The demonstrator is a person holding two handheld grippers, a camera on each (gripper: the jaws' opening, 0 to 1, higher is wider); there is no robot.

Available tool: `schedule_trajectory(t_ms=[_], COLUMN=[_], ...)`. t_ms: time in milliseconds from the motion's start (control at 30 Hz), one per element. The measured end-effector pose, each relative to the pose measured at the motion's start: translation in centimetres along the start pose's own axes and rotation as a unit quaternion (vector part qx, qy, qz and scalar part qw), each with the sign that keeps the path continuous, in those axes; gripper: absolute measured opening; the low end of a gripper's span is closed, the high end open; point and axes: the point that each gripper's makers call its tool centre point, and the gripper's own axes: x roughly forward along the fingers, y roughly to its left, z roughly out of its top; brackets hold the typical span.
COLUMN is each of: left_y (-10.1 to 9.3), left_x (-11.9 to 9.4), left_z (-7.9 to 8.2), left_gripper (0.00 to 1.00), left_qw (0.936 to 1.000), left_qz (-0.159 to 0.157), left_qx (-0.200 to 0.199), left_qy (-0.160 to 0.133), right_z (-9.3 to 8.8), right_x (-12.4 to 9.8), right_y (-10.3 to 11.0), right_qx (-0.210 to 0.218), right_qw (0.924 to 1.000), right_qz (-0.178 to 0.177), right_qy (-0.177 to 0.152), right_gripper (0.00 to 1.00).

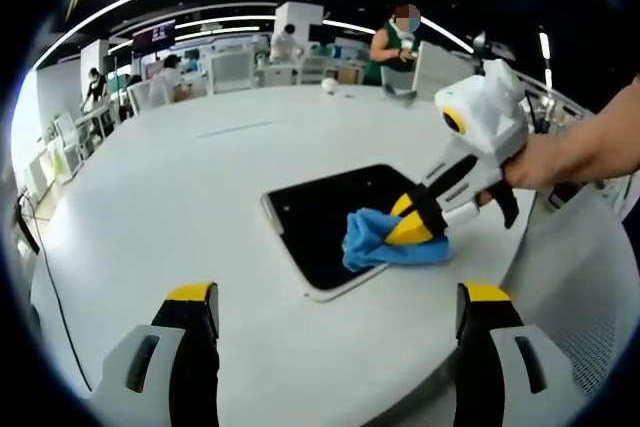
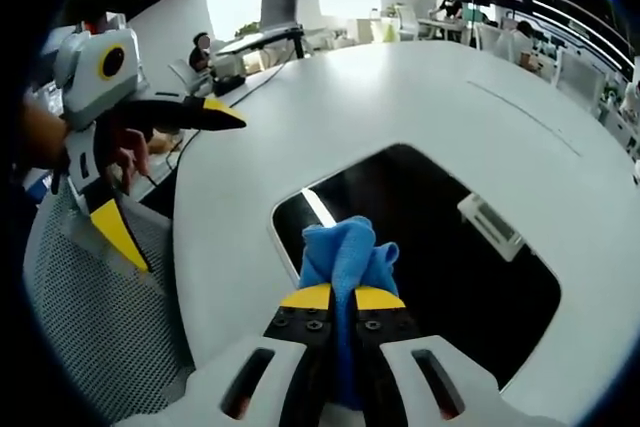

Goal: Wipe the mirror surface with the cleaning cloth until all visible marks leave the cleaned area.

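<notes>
R gripper (image 2: pixel 342 297) pinches blue cloth (image 2: pixel 340 252), pressing it on mirror's (image 2: pixel 450 267) near edge, mirror flat on white table (image 2: pixel 420 97). L gripper (image 1: pixel 335 307) jaws wide, holding nothing, hovers near table edge.

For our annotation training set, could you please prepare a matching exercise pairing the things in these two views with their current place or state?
Things:
1. cleaning cloth
2. mirror
3. left gripper
4. right gripper

States:
A. lying flat on the white table
B. jaws apart, holding nothing
C. pinched between yellow-tipped jaws, resting on the dark glass
D. jaws closed on blue fabric

Pairs: 1-C, 2-A, 3-B, 4-D
</notes>
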Motion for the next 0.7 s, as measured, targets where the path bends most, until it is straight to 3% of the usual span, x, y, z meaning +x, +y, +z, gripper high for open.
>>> schedule_trajectory(t_ms=[700], left_y=[0.09], left_x=[-0.01], left_z=[0.09], left_gripper=[0.99], left_qw=[1.0], left_qz=[0.003], left_qx=[-0.005], left_qy=[-0.004], right_z=[-0.41], right_x=[-0.43], right_y=[-0.35], right_qx=[-0.003], right_qw=[0.9999], right_qz=[-0.005], right_qy=[0.009], right_gripper=[0.01])
